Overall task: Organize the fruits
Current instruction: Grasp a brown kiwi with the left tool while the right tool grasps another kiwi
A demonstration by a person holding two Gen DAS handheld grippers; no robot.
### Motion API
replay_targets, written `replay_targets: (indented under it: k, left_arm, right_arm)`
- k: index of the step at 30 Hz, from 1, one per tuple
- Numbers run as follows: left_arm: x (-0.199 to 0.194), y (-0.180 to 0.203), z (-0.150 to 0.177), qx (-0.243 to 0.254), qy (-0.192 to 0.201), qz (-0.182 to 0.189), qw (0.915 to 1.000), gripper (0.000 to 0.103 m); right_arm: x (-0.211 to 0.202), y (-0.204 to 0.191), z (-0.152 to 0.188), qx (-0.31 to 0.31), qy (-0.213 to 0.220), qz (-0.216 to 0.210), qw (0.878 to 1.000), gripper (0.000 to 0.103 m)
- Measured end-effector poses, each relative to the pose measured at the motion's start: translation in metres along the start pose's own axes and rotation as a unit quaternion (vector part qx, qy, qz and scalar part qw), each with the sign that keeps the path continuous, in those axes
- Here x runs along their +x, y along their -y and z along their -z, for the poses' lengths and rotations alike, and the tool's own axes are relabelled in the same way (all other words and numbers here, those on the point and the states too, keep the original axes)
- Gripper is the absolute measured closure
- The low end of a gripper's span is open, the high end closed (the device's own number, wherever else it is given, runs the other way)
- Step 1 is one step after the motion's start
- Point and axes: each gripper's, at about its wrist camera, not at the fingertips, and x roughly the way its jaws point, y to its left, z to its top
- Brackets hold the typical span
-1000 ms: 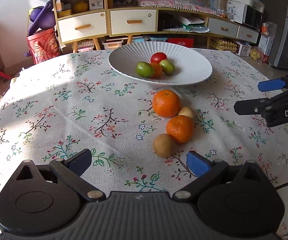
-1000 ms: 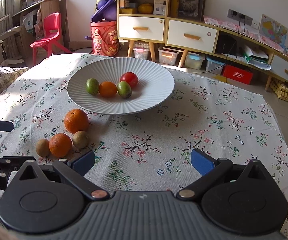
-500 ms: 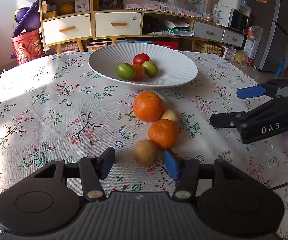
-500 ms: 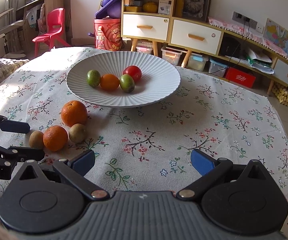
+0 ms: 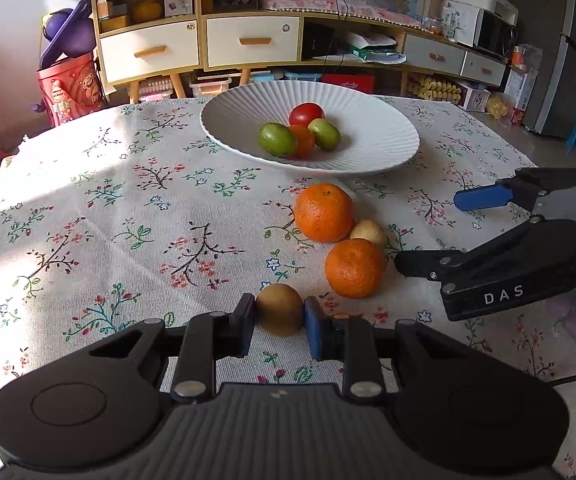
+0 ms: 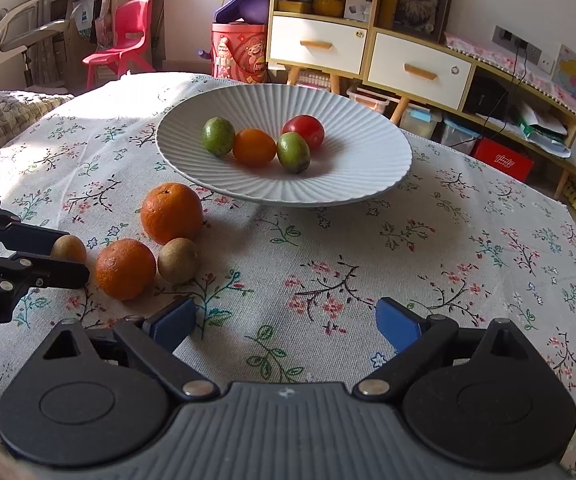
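My left gripper (image 5: 280, 322) is shut on a brown kiwi (image 5: 279, 309) on the floral tablecloth; the kiwi also shows in the right wrist view (image 6: 68, 248) between the left fingers. Two oranges (image 5: 323, 212) (image 5: 354, 268) and a second kiwi (image 5: 367, 233) lie just beyond. A white ribbed plate (image 5: 367, 152) further back holds two green fruits, a small orange fruit and a red tomato (image 5: 306, 114). My right gripper (image 6: 284, 324) is open and empty over the cloth, right of the loose fruit.
The table edge runs behind the plate. A low cabinet with drawers (image 5: 248, 42), a red bucket (image 5: 70, 88) and a pink chair (image 6: 122, 40) stand on the floor beyond. A knitted cushion (image 6: 4, 108) lies at the left.
My left gripper moved forward and closed its jaws onto the nearest kiwi. My right gripper moved a little closer to the plate and stayed open.
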Motion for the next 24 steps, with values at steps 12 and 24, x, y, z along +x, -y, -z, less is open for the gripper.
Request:
replay_targets:
  k: [12, 24]
  left_arm:
    - [-0.002, -0.011, -0.001, -0.011, -0.009, -0.011, 0.9998, 0.093]
    - [-0.003, -0.016, -0.001, -0.018, -0.010, -0.012, 0.9997, 0.093]
  right_arm:
    - [0.003, -0.024, -0.010, -0.043, 0.013, -0.028, 0.999, 0.028]
    - [0.005, -0.030, -0.016, -0.055, 0.013, -0.055, 0.997, 0.055]
